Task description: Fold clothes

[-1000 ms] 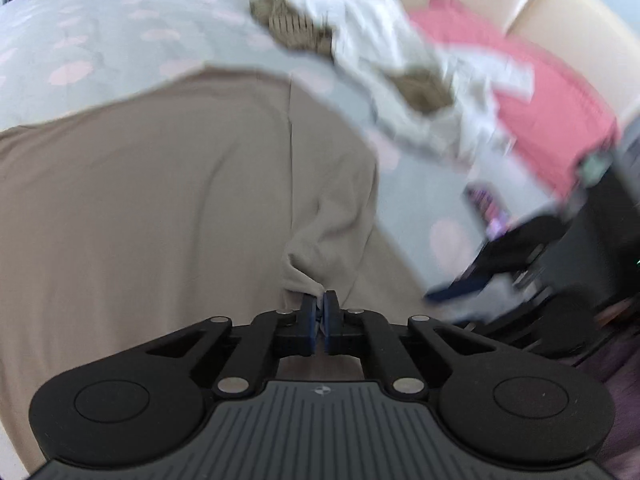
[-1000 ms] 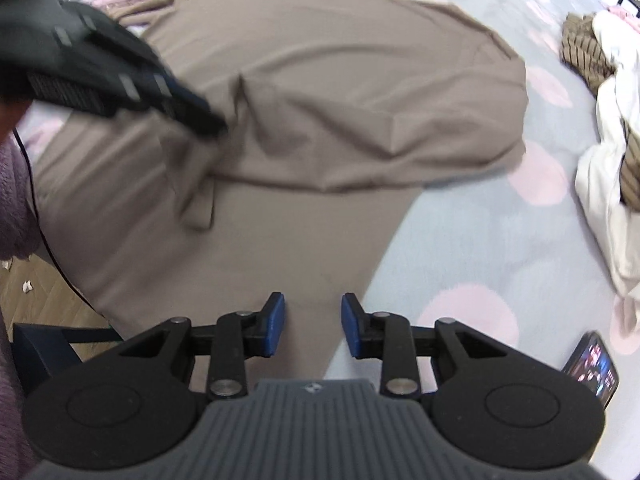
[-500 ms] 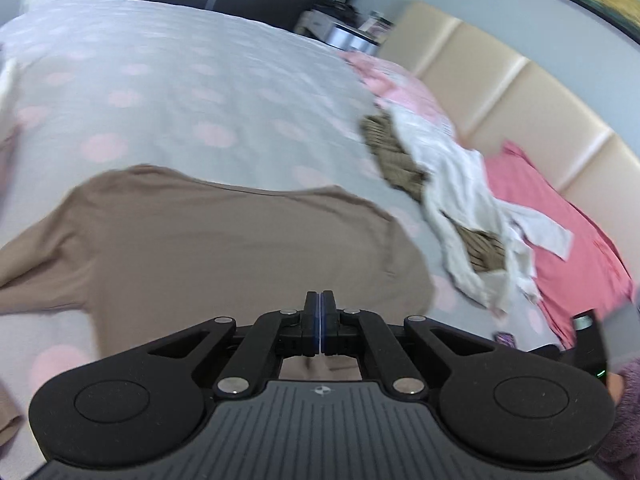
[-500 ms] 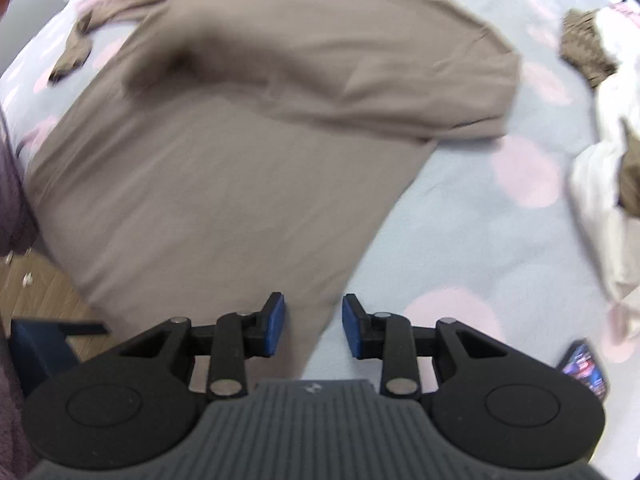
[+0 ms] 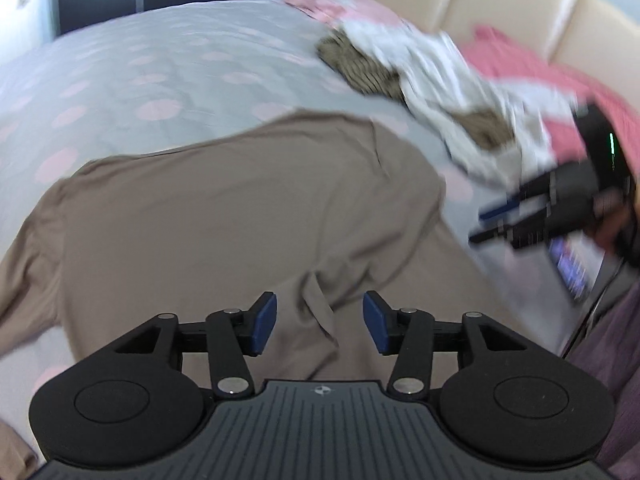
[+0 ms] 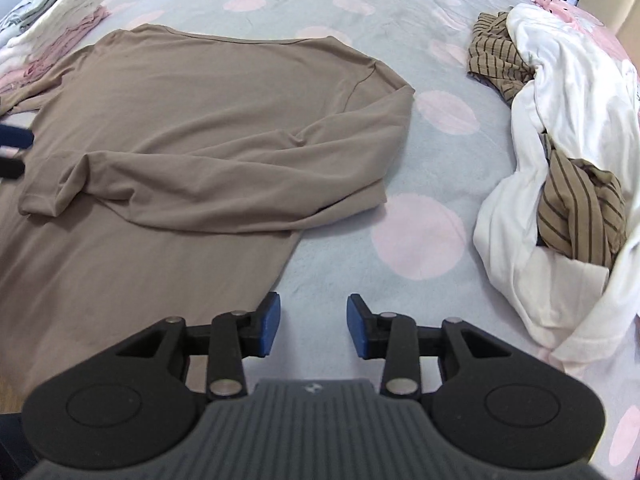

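Right wrist view: tan top lies flat on bed, one sleeve folded across its front, hem edge w/ bare sheet beside it. Right tool opening, nothing btwn pads. Left tool opening over tan fabric, not gripping. Unfolded pile well apart on right; folded stack far left.

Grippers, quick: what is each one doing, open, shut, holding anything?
Left gripper: jaws opening, holding nothing, above the brown shirt.
Right gripper: jaws opening, empty, over the bedsheet.
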A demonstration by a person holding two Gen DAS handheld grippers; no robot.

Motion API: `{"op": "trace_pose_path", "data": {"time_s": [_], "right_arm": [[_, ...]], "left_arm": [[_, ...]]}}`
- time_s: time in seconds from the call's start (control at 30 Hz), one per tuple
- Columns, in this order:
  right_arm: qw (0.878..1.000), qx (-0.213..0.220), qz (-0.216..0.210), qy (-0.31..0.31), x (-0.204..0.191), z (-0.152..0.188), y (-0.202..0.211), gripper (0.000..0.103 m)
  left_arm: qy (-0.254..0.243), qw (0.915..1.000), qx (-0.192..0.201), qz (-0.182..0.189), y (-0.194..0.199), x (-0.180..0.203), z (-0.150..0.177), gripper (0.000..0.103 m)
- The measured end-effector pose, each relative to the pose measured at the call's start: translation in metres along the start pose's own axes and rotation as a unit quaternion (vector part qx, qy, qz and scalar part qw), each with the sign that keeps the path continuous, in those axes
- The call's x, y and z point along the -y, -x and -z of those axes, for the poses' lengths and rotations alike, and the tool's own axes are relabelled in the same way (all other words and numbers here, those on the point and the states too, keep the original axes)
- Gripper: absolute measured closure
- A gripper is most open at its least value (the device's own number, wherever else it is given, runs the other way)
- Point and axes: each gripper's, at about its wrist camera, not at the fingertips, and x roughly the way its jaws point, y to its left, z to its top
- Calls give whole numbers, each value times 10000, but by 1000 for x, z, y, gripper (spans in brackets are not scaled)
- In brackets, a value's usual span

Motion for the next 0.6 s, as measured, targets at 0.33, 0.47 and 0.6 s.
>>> {"op": "trace_pose_path", "data": {"time_s": [0.33,0.47,0.6], "right_arm": [[9997,124,33,-227,13,-6,-16,61],[9986,272,-113,-436,16,-12,-18,56],[9986,346,-144,-379,9,-21,-25,46]], "left_arm": [[-26,9994,-298,-143,-34,-2,-1,100],[977,9924,485,562,0,-33,-25,100],[1641,9732,1275,987,35,-59,-46,100]]}}
